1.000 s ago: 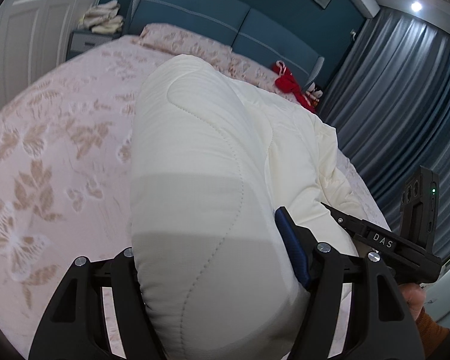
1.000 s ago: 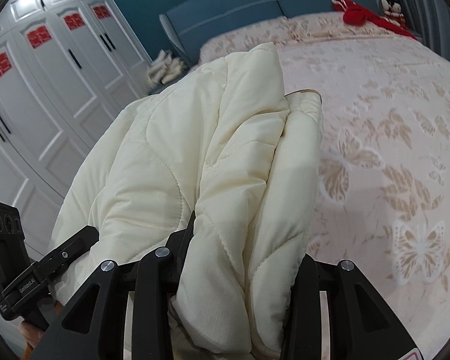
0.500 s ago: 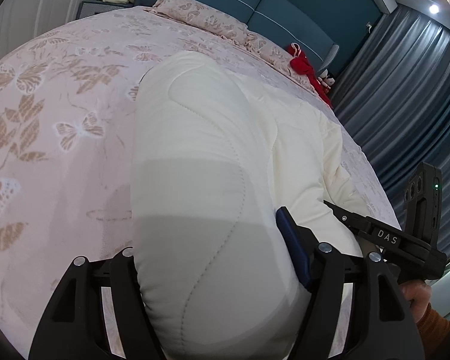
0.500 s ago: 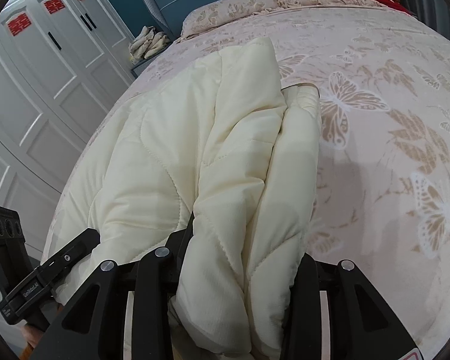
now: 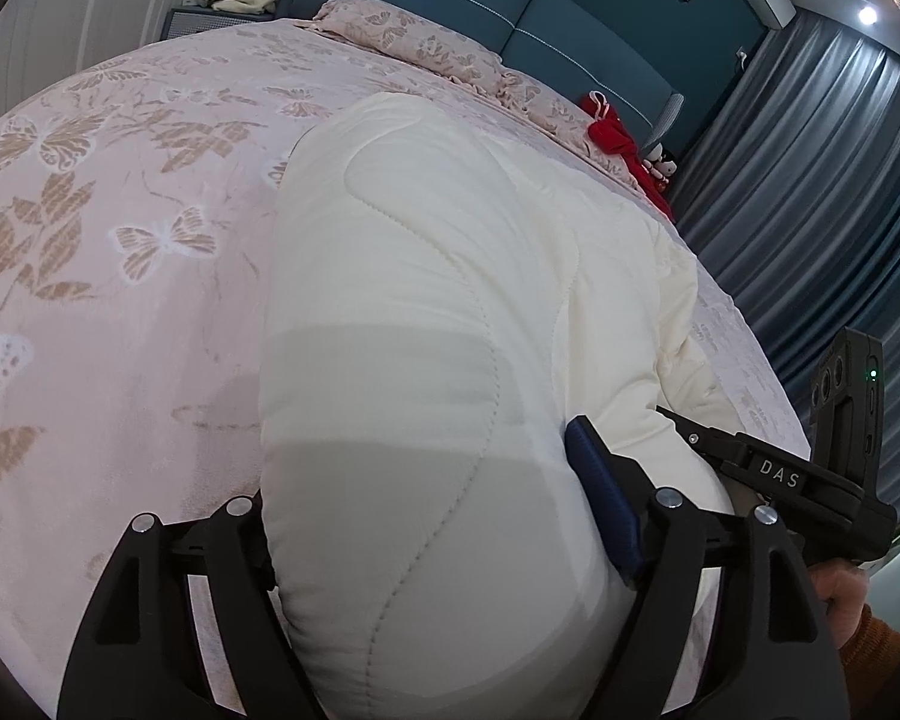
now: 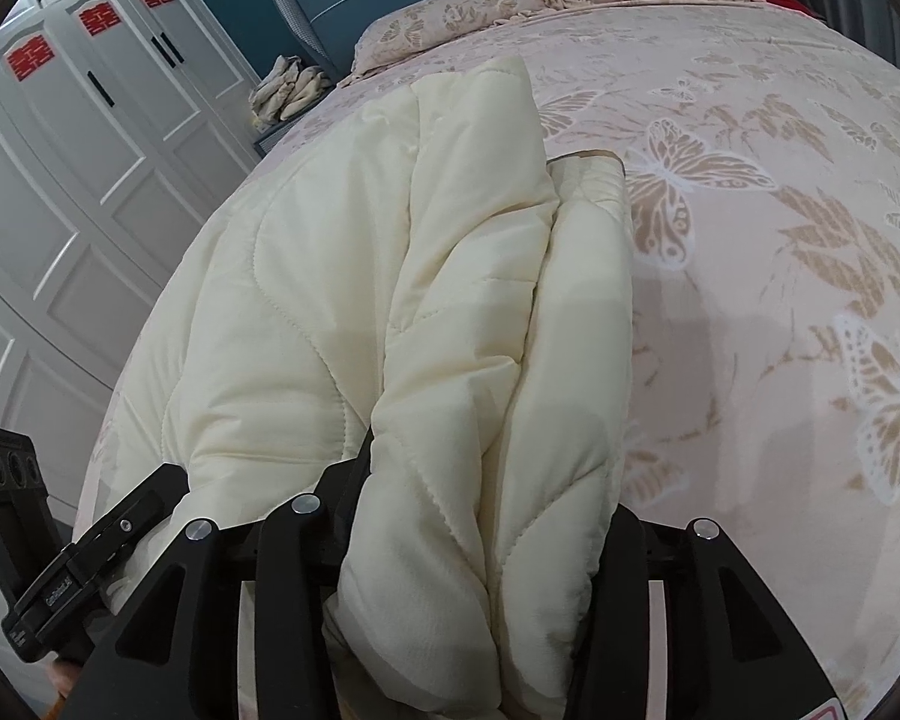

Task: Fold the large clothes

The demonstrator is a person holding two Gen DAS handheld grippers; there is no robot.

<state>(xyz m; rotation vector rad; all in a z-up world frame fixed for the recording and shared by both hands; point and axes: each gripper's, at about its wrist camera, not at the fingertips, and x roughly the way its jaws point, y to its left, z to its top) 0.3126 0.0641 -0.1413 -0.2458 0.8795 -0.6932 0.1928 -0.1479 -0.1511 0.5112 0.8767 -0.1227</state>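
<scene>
A cream quilted padded garment [image 5: 426, 312] lies lengthwise on the pink butterfly-patterned bed [image 5: 120, 240]. My left gripper [image 5: 432, 516] is shut on its thick near end, the padding bulging between the black fingers. In the right wrist view the same garment [image 6: 390, 276] runs away from me in folds, and my right gripper [image 6: 480, 522] is shut on a bunched edge of it. The other gripper shows at the right edge of the left wrist view [image 5: 810, 480] and at the lower left of the right wrist view [image 6: 60, 570]. The fingertips are hidden by cloth.
Pillows [image 5: 426, 48] and a blue headboard [image 5: 510, 6] lie at the far end. A red toy [image 5: 618, 138] sits by the grey curtains [image 5: 810, 180]. A nightstand holds folded cloths [image 6: 288, 90]. White wardrobe doors [image 6: 78, 150] stand on the left.
Both grippers have moved forward and down toward the bed with the garment still held; more of the bedspread shows and the garment lies lower along it.
</scene>
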